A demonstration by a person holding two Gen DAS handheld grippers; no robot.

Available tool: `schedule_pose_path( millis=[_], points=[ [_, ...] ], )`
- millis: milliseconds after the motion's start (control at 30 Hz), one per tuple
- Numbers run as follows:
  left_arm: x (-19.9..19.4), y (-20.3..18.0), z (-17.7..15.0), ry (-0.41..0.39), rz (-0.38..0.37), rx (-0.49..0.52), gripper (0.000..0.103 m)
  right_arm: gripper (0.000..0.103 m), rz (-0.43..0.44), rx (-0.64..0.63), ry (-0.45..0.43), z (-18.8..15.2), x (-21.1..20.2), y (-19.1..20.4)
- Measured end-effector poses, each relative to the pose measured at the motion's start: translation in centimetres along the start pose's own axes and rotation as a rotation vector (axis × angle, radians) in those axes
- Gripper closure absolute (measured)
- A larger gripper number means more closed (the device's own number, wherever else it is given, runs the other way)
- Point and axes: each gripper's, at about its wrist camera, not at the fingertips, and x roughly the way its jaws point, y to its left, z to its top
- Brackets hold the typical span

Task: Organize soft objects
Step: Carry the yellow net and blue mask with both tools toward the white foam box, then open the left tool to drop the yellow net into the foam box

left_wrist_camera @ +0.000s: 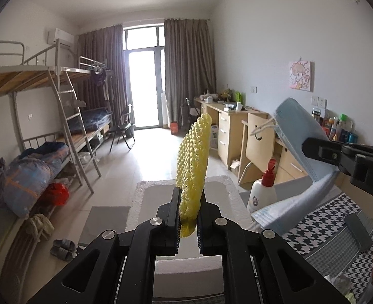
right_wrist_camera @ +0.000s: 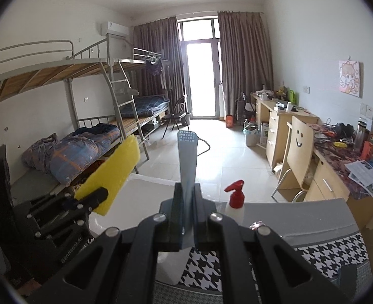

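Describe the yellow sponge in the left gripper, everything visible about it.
The yellow sponge is a thin, flat, elongated pad, soft-looking, with a bumpy, dimpled face in the left wrist view and a smoother flat side in the right wrist view. The left gripper is shut on its lower end, one finger pressing each face. It stands edge-on and nearly upright, leaning slightly right, held in the air above the white foam tray. Only the fingers touch it; the blue face mask is apart from it.

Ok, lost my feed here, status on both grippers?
Left gripper shut on yellow sponge. Right gripper shut on blue mask. Both held aloft; pump bottle stands just ahead.
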Motion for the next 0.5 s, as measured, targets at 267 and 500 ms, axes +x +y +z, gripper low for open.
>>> schedule_pose_path(
  millis=[267, 500],
  points=[
    [2.1, 0.6, -0.4, 0.058, 0.013, -0.013, 0.092, 0.095, 0.002, -0.008, 0.027, 0.1, 1.6, 0.7],
    [3.8, 0.9, -1.2, 0.103, 0.007, -0.015, 0.092, 0.095, -0.001, -0.009, 0.045, -0.1, 2.4, 0.8]
  ],
)
